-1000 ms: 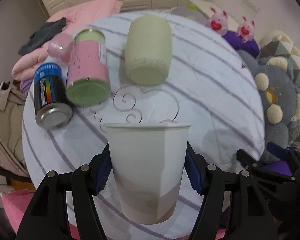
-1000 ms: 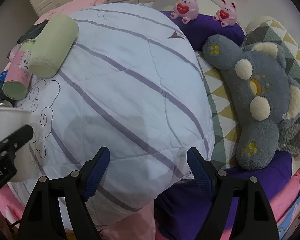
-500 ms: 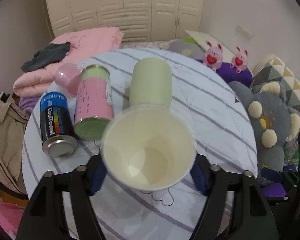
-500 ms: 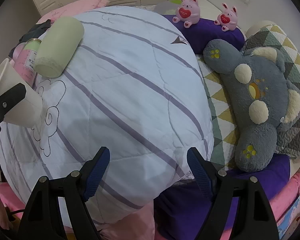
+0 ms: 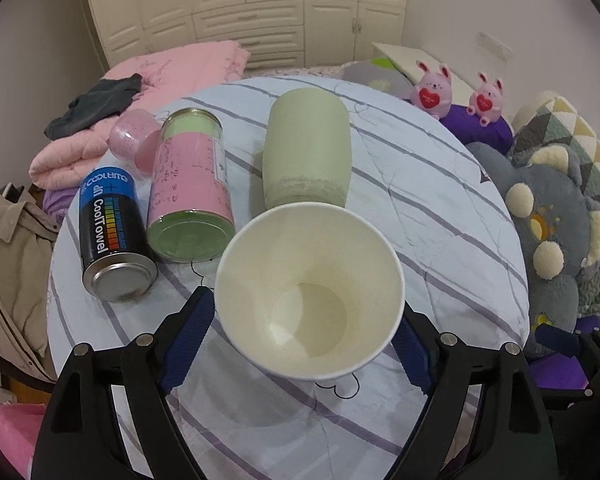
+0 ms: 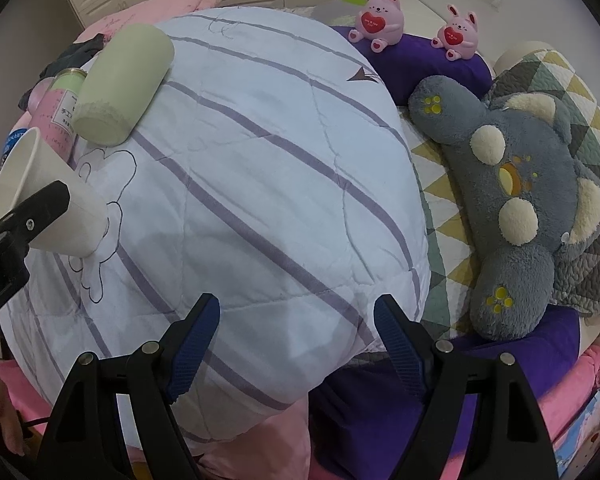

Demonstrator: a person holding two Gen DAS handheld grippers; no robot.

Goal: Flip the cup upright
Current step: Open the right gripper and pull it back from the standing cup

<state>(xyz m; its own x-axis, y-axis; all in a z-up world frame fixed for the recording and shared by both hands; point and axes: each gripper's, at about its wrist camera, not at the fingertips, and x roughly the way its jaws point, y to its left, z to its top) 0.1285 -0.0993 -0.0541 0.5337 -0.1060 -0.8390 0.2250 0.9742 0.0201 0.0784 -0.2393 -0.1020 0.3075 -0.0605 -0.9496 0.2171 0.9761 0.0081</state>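
The left gripper (image 5: 304,332) was clamped on the white paper cup (image 5: 309,292), its blue pads pressed against opposite sides of the wall. The cup was tilted, mouth facing the left wrist camera, with its base down at the striped quilt (image 5: 420,208); whether the base touched could not be determined. Just beyond the cup lay a green roll (image 5: 306,148), a pink canister (image 5: 188,184) and a black-and-blue can (image 5: 110,232). The right gripper (image 6: 296,328) was spread apart, holding nothing, above the quilt's near edge
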